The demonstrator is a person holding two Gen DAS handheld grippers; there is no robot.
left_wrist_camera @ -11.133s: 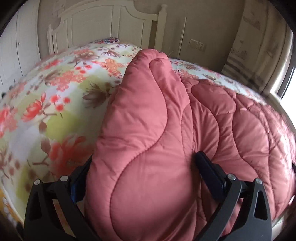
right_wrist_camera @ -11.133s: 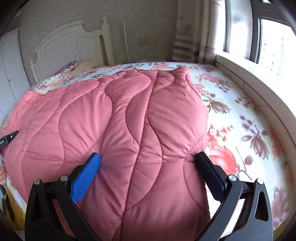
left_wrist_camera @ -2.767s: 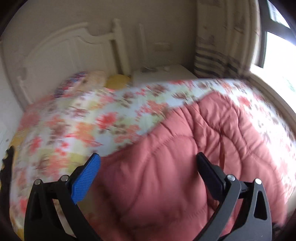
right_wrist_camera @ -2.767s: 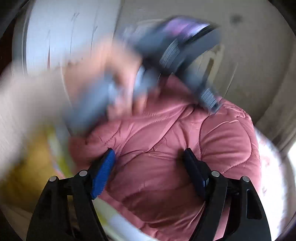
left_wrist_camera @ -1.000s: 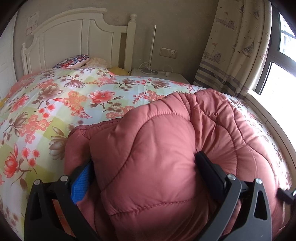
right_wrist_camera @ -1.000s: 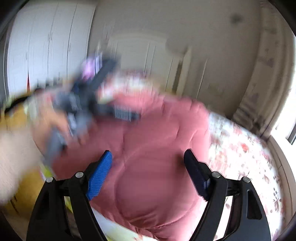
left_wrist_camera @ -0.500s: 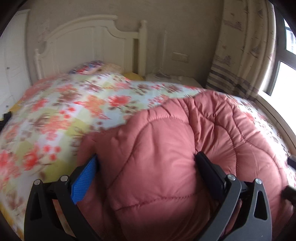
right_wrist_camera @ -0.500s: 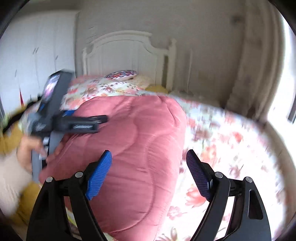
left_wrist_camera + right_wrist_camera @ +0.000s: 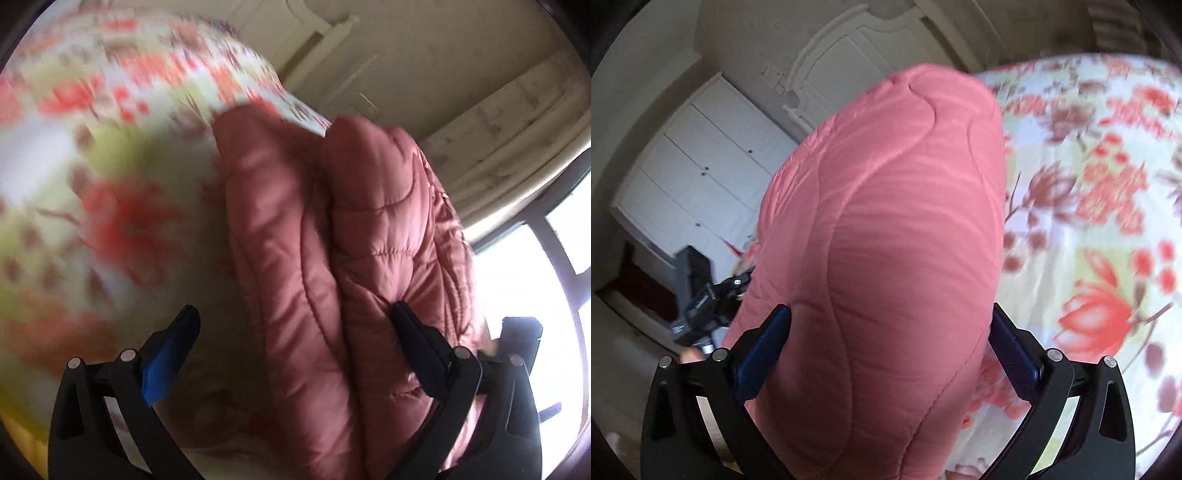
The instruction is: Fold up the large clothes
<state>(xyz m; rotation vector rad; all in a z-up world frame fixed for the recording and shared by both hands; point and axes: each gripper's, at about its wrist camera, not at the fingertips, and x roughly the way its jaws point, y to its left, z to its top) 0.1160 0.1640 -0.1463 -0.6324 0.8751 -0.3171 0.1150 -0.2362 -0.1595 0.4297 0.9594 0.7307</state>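
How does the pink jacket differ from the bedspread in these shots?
The jacket is plain pink; the bedspread is pale with red flowers. The jacket is puffy, stitched in curved lines and bundled into a thick fold; the bedspread lies flat and spread out. Both are soft fabric.

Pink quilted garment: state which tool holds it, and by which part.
Neither clearly. The left tool, just closing slightly, touches the garment with one finger only; the right tool, just opened wide, straddles its near end.

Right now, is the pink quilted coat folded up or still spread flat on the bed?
Folded: the pink quilted coat is a thick bundle on the floral bedspread, with stacked layers along its edge in the left wrist view.
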